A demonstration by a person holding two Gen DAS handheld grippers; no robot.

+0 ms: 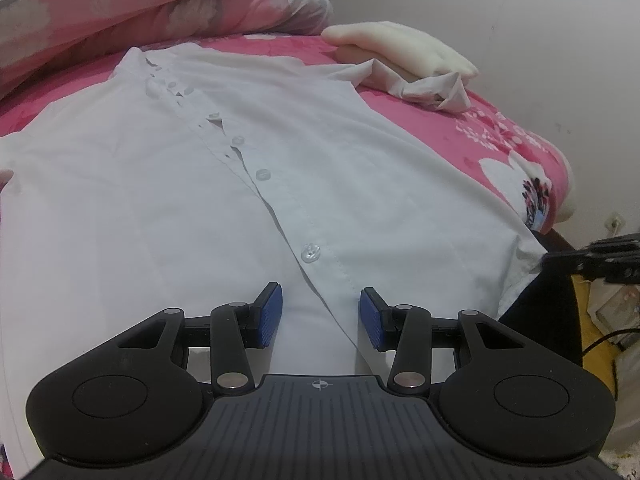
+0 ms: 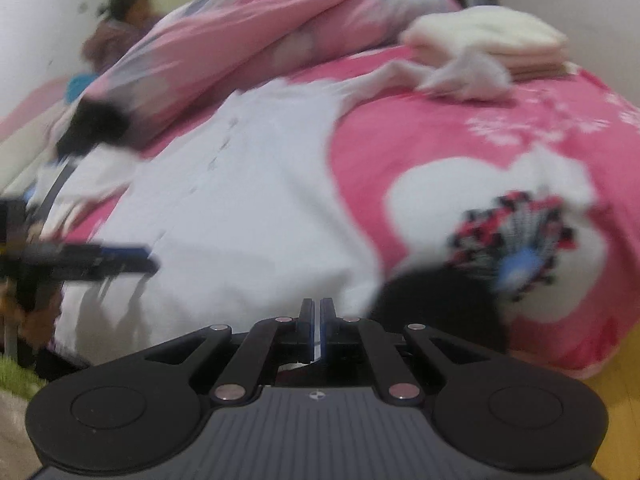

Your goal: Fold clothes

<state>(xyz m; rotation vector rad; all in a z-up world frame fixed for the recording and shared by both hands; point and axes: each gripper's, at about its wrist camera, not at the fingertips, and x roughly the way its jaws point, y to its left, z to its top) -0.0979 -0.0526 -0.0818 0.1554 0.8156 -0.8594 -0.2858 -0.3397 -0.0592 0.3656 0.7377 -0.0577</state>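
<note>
A white button-up shirt [image 1: 192, 184] lies front up and spread flat on the pink bed cover [image 1: 516, 144], collar at the far end. Its right sleeve [image 1: 432, 84] is crumpled near the far edge. My left gripper [image 1: 320, 316] is open over the lower button placket, blue pads on either side of it. The right gripper [image 1: 596, 260] shows at the shirt's lower right corner. In the blurred right wrist view the right gripper [image 2: 316, 320] is shut at the shirt [image 2: 260, 184] hem, a thin pale sliver of cloth between its pads. The left gripper [image 2: 88, 258] shows at the left.
A folded cream cloth stack [image 1: 400, 46] [image 2: 488, 36] sits at the far corner of the bed. A bunched pink duvet [image 1: 160, 4] lies behind the collar. A person [image 2: 120, 20] is in the far background. The bed edge drops off at the right, beside a dark object [image 2: 440, 308].
</note>
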